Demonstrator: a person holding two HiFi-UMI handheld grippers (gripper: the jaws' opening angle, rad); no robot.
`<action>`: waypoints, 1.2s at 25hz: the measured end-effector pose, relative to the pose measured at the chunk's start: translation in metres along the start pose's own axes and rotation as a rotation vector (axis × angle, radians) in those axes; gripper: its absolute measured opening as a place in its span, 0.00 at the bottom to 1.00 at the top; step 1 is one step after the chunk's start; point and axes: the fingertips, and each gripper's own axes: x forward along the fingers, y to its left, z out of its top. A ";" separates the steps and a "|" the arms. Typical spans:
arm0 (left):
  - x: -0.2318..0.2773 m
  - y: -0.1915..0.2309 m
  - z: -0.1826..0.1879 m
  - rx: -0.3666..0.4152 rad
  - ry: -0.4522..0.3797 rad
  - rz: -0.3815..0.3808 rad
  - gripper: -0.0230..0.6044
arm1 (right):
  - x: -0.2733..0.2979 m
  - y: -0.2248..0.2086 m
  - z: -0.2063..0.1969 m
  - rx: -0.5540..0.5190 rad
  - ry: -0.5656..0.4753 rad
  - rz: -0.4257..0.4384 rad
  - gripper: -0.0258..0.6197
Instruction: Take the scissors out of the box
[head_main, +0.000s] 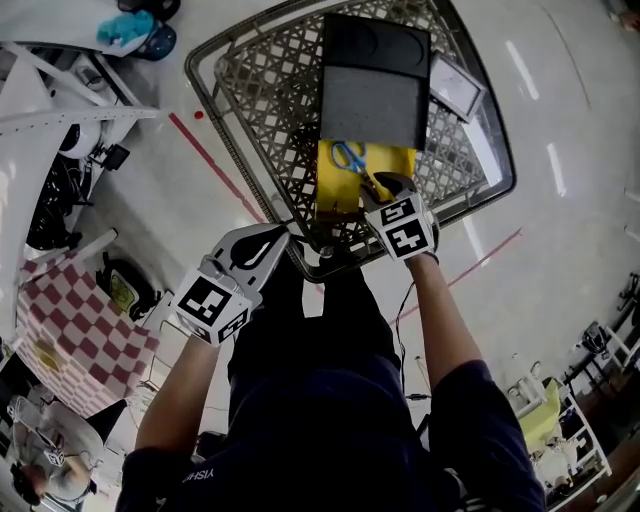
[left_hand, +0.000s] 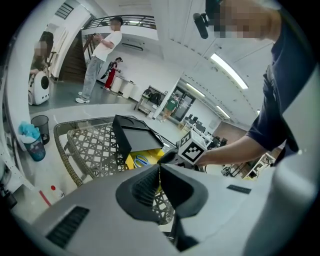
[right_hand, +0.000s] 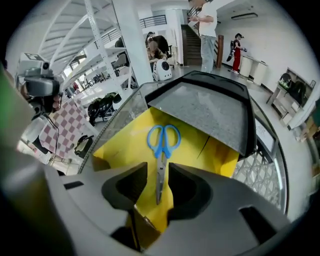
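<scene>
Scissors (right_hand: 161, 145) flat in box (right_hand: 125, 145), blades showing between the parted jaws of my right gripper (right_hand: 158, 175); I'd sink squarely, then pinch; left gripper (left_hand: 160, 172) closed.

Right gripper (head_main: 385, 188) gapes (tilted steeply down); left gripper (head_main: 283, 236) closed.

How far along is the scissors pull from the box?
Done: box is open, scissors exposed inside. In hand: right gripper open, blades showing between its jaws, not gripped. Left gripper shut, empty, near the basket rim. Still to do: close on the scissors and lift them out.
</scene>
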 end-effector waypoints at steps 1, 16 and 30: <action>-0.002 0.002 -0.001 -0.004 0.000 0.001 0.08 | 0.003 0.000 -0.001 -0.005 0.016 -0.010 0.27; -0.016 0.015 -0.010 -0.032 -0.010 0.001 0.08 | 0.025 -0.004 -0.007 -0.064 0.128 -0.096 0.20; -0.019 0.012 -0.010 -0.034 -0.016 0.000 0.08 | 0.023 0.007 -0.015 -0.093 0.157 -0.072 0.15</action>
